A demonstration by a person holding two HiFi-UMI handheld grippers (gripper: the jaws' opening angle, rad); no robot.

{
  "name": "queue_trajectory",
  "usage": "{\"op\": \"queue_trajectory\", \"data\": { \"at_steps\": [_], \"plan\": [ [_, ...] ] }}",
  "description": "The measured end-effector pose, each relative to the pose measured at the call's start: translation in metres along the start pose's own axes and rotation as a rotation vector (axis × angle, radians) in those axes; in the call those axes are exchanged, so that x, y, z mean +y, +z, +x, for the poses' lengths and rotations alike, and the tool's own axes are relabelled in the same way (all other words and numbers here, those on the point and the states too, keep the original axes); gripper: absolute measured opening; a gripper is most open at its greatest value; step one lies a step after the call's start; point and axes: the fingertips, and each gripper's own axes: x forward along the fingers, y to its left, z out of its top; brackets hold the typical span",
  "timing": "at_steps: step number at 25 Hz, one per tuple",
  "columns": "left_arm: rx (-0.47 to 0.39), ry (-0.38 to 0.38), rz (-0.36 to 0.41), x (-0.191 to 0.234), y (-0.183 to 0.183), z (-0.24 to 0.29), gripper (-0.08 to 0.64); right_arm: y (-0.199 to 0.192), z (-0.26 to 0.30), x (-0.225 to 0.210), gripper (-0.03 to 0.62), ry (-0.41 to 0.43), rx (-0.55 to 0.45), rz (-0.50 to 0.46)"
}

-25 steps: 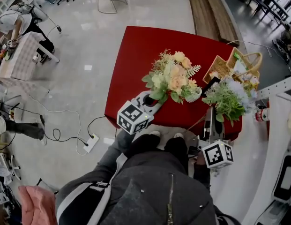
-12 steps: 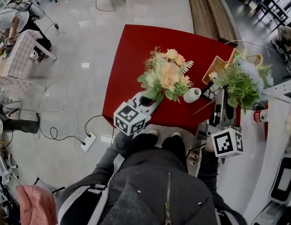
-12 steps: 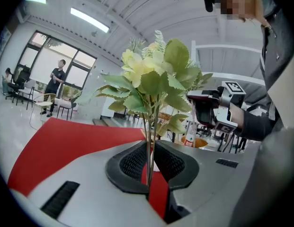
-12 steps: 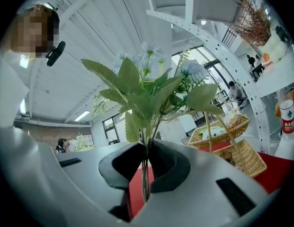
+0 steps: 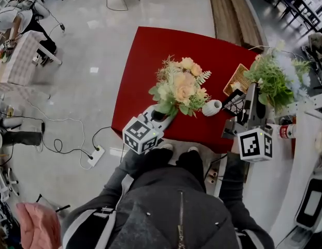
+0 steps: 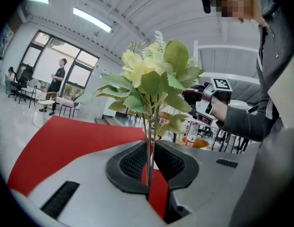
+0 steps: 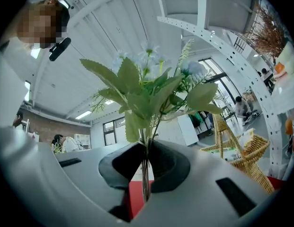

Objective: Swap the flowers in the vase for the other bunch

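Currently, L gripper (image 6: 149,161) is clenched on the thin stems of the peach-and-cream bunch (image 5: 181,87). Stems are pinched btwn the ribbed pads; blooms and leaves stand up just beyond the tips, over the red table (image 5: 166,45). R gripper (image 7: 147,168) is likewise clamped, on the stems of the blue-and-white bunch (image 5: 277,77). Foliage fans out ahead of its tips, at the table's right edge. Wicker basket (image 5: 236,81) lies ahead of R gripper and to its left, partly under that bunch in head view. Small white vase (image 5: 212,107) sits on the table btwn the two grippers, just right of L gripper's bunch and left of R gripper's jaws, touching neither gripper. Vase upright or tilted: cannot tell. The two bunches are well apart.
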Motion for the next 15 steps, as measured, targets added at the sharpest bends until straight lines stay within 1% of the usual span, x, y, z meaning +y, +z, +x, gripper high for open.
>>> {"op": "queue_trajectory", "data": {
  "at_steps": [2, 6, 11, 15],
  "plan": [
    [0.005, 0.013, -0.004, 0.0, -0.002, -0.001, 0.052, -0.004, 0.007, -0.005, 0.032, 0.002, -0.006, -0.019],
    [0.014, 0.036, -0.021, 0.003, -0.005, -0.001, 0.052, -0.017, 0.019, -0.016, 0.032, 0.009, -0.012, -0.007],
    [0.011, 0.049, -0.018, 0.007, -0.012, -0.014, 0.052, -0.049, 0.017, -0.011, 0.032, 0.02, 0.0, -0.031],
    [-0.005, 0.059, -0.021, 0.01, -0.014, -0.022, 0.052, -0.075, 0.01, -0.007, 0.032, 0.028, 0.031, -0.021]
  ]
}}
